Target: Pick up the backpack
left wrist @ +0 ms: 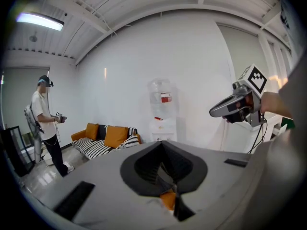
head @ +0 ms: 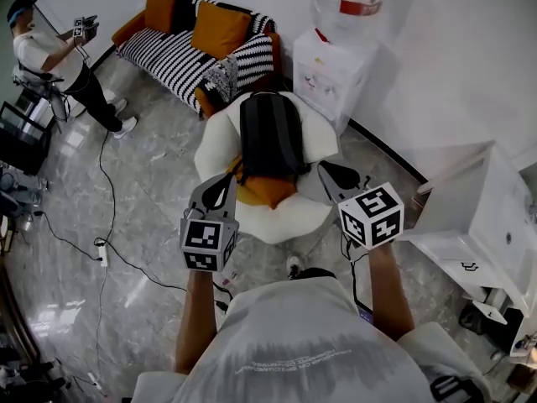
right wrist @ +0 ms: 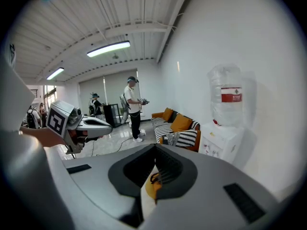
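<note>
A dark backpack [head: 270, 137] lies along the white round chair [head: 289, 221], its near end over an orange cushion [head: 267, 191]. At the chair's near edge, the left gripper [head: 225, 180] and right gripper [head: 325, 173] flank that cushion (both with jaws together and empty). Beyond the chair stand a striped sofa [head: 176, 53] and a water dispenser [head: 334, 72].

A striped sofa [head: 168, 53] is sitting by the white wall [head: 470, 65], a water cooler [head: 331, 74] standing beside it. Long lights [right wrist: 108, 49] are shining over the shiny floor [head: 151, 183].
</note>
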`<state>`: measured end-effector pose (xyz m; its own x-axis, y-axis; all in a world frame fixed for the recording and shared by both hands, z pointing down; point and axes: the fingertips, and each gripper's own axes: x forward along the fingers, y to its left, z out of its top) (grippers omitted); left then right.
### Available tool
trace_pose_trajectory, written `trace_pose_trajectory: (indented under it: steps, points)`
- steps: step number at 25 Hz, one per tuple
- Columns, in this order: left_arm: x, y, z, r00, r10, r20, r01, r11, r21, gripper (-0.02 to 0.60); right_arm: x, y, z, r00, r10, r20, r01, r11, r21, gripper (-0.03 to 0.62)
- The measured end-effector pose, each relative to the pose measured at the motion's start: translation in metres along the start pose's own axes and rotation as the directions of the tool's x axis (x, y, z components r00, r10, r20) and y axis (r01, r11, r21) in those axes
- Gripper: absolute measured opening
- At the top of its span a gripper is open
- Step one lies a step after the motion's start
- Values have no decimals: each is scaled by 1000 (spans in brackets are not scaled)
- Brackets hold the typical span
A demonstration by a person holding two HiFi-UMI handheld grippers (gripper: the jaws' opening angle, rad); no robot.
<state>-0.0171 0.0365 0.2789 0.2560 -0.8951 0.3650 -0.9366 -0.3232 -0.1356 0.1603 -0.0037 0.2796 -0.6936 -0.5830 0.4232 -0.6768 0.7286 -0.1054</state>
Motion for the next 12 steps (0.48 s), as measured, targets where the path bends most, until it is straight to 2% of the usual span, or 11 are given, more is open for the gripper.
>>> trace_pose_trajectory:
  steps: [7,12]
  points:
    - [26,2,2,999,24,-27,-25,1000,-17,11,17,-21,3,997,65,-33,-64,997,34,2]
    - [35,7,3,998,46,-42,-47,999,-19,11,28,-41,0,998,57,-41,-54,995,88,2]
